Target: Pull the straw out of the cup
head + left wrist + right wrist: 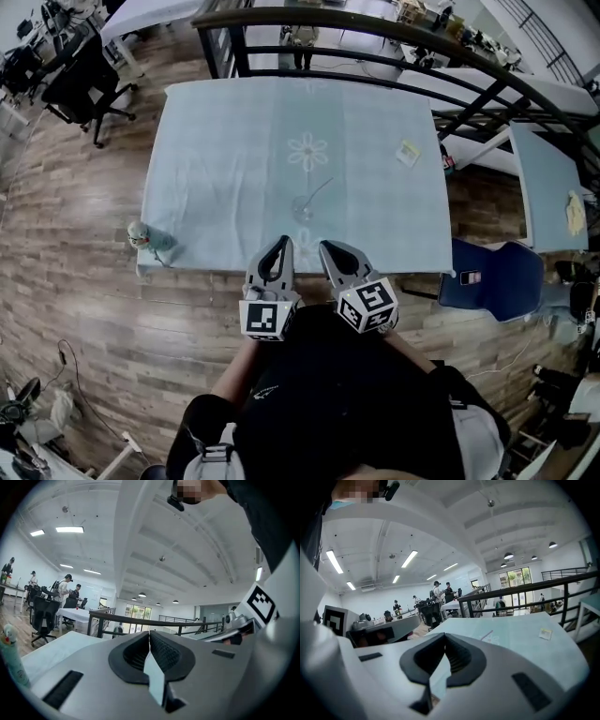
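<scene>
Approach step: the grey left gripper [280, 244] and grey right gripper [329, 249], jaws closed and empty, hover at the blue-clothed table [206, 169]'s near edge. The clear glass cup [302, 208] holds its thin straw [320, 187] mid-table; next, jaws must part around the straw.

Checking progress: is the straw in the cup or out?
In: the straw's lower end sits inside the clear cup, its top slanting out over the rim.

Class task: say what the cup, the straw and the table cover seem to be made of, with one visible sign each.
Cup: clear glass or plastic; the surface beneath shows through it.
Straw: thin and pale, probably plastic; too small to be sure.
Table cover: pale blue matte fabric with a flower print.
</scene>
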Demonstrator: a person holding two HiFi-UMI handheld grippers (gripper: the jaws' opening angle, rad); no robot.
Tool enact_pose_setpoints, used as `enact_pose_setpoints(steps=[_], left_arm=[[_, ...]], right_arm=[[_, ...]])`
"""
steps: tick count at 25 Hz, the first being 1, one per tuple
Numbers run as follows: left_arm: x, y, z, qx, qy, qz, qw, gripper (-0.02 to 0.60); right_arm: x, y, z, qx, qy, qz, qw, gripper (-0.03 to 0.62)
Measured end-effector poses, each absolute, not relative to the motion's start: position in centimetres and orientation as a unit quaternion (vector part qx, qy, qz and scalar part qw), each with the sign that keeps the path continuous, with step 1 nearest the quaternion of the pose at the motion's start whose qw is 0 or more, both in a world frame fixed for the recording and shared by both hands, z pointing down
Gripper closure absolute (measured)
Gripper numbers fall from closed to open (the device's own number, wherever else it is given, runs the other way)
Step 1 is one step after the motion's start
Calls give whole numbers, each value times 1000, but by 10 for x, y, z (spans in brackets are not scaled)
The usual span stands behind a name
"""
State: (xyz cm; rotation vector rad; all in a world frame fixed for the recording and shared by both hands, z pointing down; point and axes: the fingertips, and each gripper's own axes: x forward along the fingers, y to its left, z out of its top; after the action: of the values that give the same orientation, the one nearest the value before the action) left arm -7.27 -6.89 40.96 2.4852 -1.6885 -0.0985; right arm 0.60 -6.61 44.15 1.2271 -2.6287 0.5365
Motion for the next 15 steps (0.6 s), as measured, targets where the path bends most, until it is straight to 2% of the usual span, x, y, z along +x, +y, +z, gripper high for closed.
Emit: enact_pose_setpoints(steps=[15], left_arm=[[-75,-106,421,854,-510,-34,94,565]], right_arm=[[5,-93,457,477,-852,188,108,583]])
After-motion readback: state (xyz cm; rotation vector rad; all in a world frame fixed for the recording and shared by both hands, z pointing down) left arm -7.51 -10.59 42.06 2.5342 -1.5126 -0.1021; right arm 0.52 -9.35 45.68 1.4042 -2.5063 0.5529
